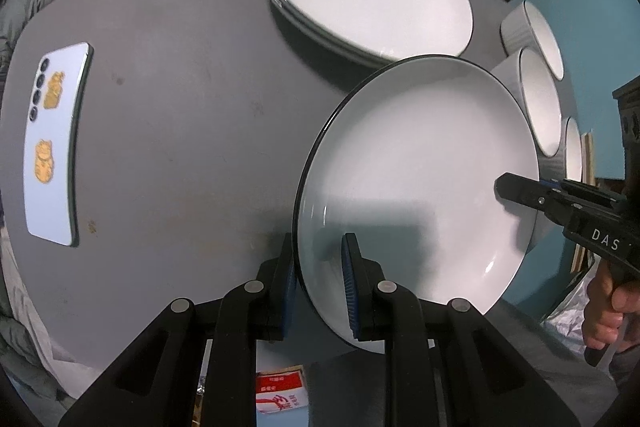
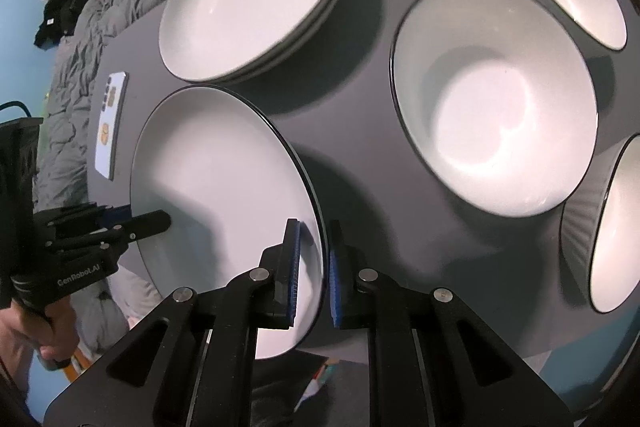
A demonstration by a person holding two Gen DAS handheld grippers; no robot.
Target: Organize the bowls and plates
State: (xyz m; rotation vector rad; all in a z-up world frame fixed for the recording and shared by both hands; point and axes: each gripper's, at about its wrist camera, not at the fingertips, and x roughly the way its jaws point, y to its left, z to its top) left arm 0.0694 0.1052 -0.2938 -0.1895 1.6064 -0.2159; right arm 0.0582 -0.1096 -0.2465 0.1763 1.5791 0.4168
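Grey table; plate between both hand-held grippers' pads.

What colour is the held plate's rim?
Black, around a white plate; clearest in the left wrist view.

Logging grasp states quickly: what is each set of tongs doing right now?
Left tongs: closed on the plate rim.
Right tongs: closed on the same plate's opposite rim.
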